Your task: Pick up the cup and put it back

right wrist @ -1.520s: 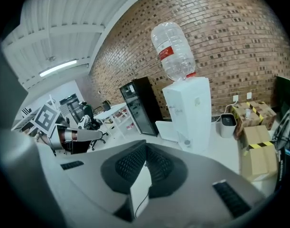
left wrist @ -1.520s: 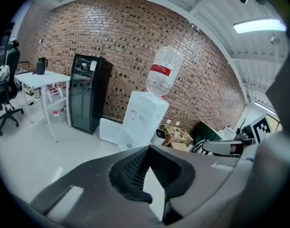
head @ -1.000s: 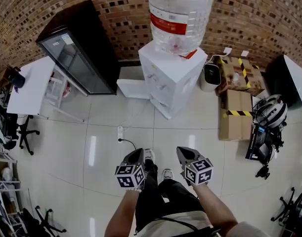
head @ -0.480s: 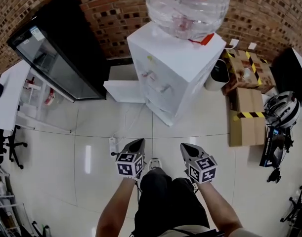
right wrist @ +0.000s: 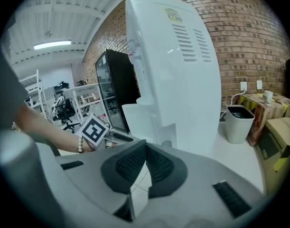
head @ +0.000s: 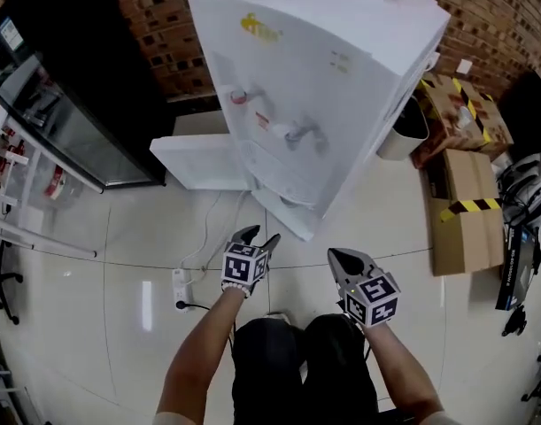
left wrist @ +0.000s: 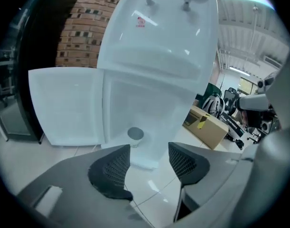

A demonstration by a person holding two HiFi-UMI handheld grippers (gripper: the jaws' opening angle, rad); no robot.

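Low in front of the white water dispenser [head: 323, 78], both grippers hang over the pale tiled floor [head: 102, 237], side by side and a little apart. On the left, the left hand-held gripper [head: 257, 237] has its jaws moderately apart; they have just been opening, and its own view shows nothing between the dark ribbed pads [left wrist: 111, 167], only floor and the foot of the dispenser beyond the gap. The cup [left wrist: 135, 134] stands upright inside the dispenser's lower compartment, close to the hinge side, well clear of the pads and appearing just above the gap between them. That compartment's white door [head: 199, 162] is swung fully open to the left, and it stands beside a black glass-fronted fridge [head: 66, 87] against the brick wall [head: 155, 25]. Two taps [head: 292, 134] stick out of the dispenser's front, higher up than the compartment. On the right, the right hand-held gripper [head: 341, 255] has its jaws pressed together with nothing held; its own view shows the two pads [right wrist: 135, 163] meeting at the tip. That same view catches the person's left wrist wearing a bead bracelet [right wrist: 80, 145]. To the right of the dispenser stand a white bin [head: 403, 135] and cardboard boxes [head: 465, 224] marked with yellow-and-black tape. A white power strip [head: 181, 290] lies on the floor just left of the left forearm.
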